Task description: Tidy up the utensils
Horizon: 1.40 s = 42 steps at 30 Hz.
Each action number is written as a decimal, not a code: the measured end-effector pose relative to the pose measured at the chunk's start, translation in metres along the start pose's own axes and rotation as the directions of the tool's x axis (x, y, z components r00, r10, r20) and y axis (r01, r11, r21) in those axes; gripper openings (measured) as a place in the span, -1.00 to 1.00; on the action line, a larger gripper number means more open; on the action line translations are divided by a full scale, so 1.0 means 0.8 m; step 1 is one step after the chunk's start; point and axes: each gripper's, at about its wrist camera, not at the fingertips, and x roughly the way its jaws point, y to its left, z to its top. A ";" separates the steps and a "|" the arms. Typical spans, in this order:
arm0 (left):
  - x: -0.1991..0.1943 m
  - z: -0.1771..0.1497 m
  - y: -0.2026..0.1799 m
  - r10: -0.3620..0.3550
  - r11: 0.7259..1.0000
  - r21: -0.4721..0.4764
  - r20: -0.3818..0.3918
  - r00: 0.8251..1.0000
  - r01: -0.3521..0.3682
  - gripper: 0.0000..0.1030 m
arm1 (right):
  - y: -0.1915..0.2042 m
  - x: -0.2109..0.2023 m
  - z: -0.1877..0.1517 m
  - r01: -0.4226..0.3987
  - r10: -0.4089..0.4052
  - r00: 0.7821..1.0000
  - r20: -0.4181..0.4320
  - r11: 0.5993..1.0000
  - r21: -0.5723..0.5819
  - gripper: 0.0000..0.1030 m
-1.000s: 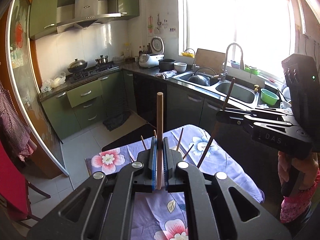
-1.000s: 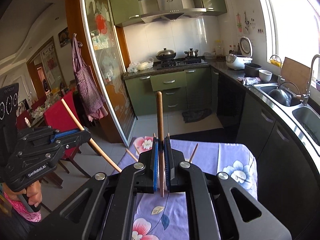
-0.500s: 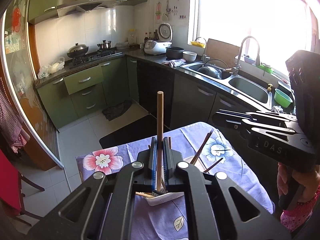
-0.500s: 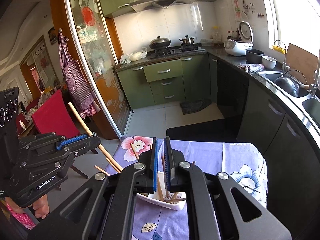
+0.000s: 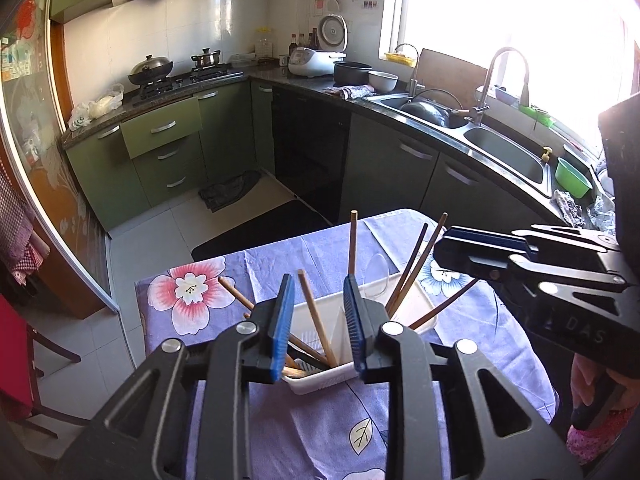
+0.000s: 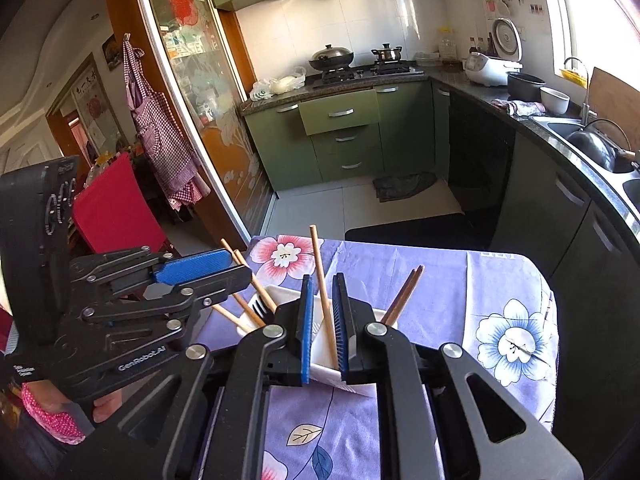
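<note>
Both claws are letting go over the white holder (image 5: 425, 319), which sits mid-counter (image 5: 264, 264) on the flowered cloth, at about 6 o'clock in each wrist view. The left claw (image 5: 318, 282) stands moderately wide and is opening. A pale chopstick (image 5: 316, 320) leans loose between its blue pads with its foot in the holder. The right claw (image 6: 323, 280) is narrow and just starting to part, and its own pale chopstick (image 6: 322, 300) rests slantwise in the slim gap, seemingly brushing one pad low down. The chief risk, as I judge it, is withdrawal. A pad that drags on a leaning stick could flip it over the rim onto the cloth, or lever the light holder onto its side and spill the lot. The right claw's tighter gap makes that snag likelier there. The two claws also hang near each other (the right one looms at 3 o'clock in the left wrist view), so careless pulling back could knock them together or sweep the sticks fanned out at 1 o'clock. By count there is one holder, one black fork (image 6: 262, 305), roughly four pale sticks, and two or three dark chopsticks (image 5: 416, 260). The overlap inside the holder keeps the tally uncertain.
</note>
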 end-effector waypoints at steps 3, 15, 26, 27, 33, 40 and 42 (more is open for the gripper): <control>-0.023 -0.006 0.000 0.005 1.000 -0.009 0.039 0.999 -0.005 -0.20 | 0.016 -0.034 -0.009 -0.003 0.004 0.999 0.035 1.000 -0.028 -0.55; -0.155 -0.157 -0.017 0.106 0.994 -0.058 0.221 0.970 -0.096 0.80 | 0.047 -0.179 -0.187 0.157 -0.145 0.957 0.252 0.987 -0.027 0.71; -0.219 -0.287 -0.058 0.177 0.983 -0.093 0.286 0.942 -0.157 0.86 | 0.106 -0.267 -0.371 0.325 -0.263 0.825 0.500 0.945 -0.040 0.91; -0.228 -0.291 -0.061 0.179 0.983 -0.101 0.297 0.938 -0.155 0.86 | 0.113 -0.275 -0.379 0.342 -0.272 0.808 0.523 0.939 -0.040 0.91; -0.264 -0.308 -0.073 0.173 0.982 -0.126 0.336 0.926 -0.138 0.86 | 0.129 -0.307 -0.396 0.296 -0.248 0.808 0.534 0.955 -0.005 0.91; -0.274 -0.321 -0.085 0.197 0.979 -0.120 0.343 0.918 -0.165 0.86 | 0.125 -0.318 -0.403 0.288 -0.252 0.807 0.535 0.958 0.017 0.91; -0.276 -0.323 -0.084 0.192 0.979 -0.129 0.350 0.917 -0.156 0.86 | 0.124 -0.319 -0.404 0.289 -0.256 0.809 0.529 0.957 0.021 0.91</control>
